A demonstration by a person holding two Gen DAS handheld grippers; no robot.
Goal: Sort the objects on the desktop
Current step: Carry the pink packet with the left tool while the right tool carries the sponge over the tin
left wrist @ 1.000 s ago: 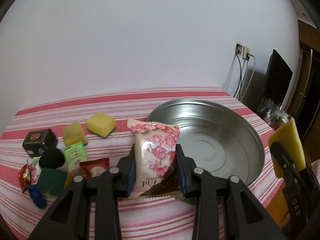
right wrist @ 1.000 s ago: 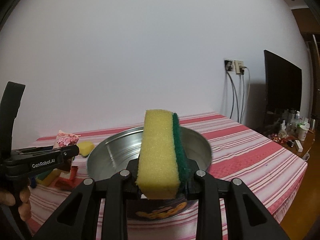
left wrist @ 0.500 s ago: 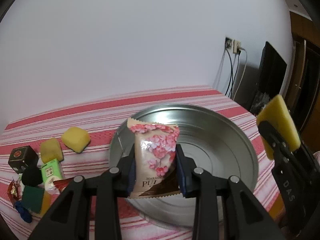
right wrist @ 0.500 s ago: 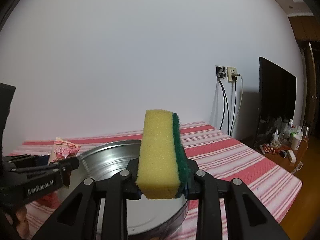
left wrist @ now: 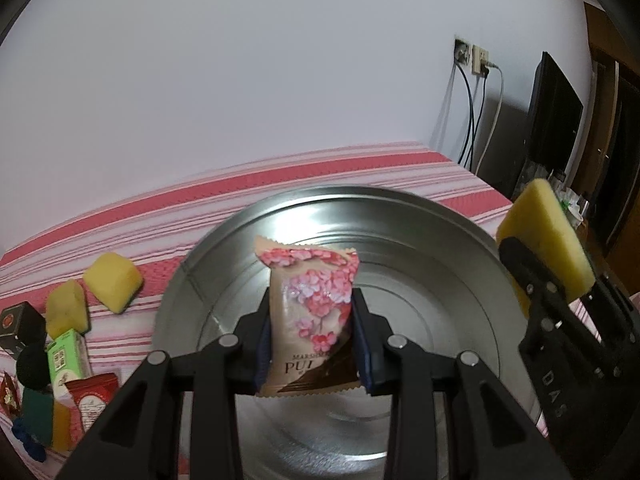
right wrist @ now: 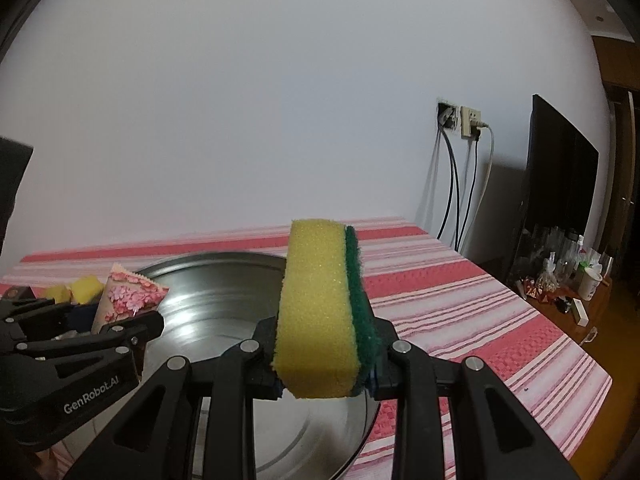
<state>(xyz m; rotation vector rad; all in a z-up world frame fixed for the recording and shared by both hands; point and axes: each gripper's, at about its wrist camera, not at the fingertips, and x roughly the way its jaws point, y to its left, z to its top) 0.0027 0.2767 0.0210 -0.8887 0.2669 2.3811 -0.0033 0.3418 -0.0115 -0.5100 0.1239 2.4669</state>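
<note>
My left gripper (left wrist: 312, 340) is shut on a beige snack packet with pink blossoms (left wrist: 310, 304), held upright over the round metal basin (left wrist: 448, 280). In the right wrist view that packet (right wrist: 128, 294) shows at the left above the basin (right wrist: 208, 300). My right gripper (right wrist: 326, 352) is shut on a yellow sponge with a green scouring side (right wrist: 320, 308), standing on end above the basin's right part. The same sponge (left wrist: 544, 236) appears at the right edge of the left wrist view, over the basin's rim.
On the striped red cloth (left wrist: 360, 164) left of the basin lie two yellow sponge pieces (left wrist: 112, 282), a green carton (left wrist: 66, 352), a black box (left wrist: 18, 322), a red packet (left wrist: 92, 398) and other small items. A screen (right wrist: 560, 184), wall sockets with cables (right wrist: 464, 120) and bottles stand at the right.
Both grippers have moved rightward over the table with their loads, so the packet now hangs over the basin's inside and the sponge over its right part. Both grips are unchanged.
</note>
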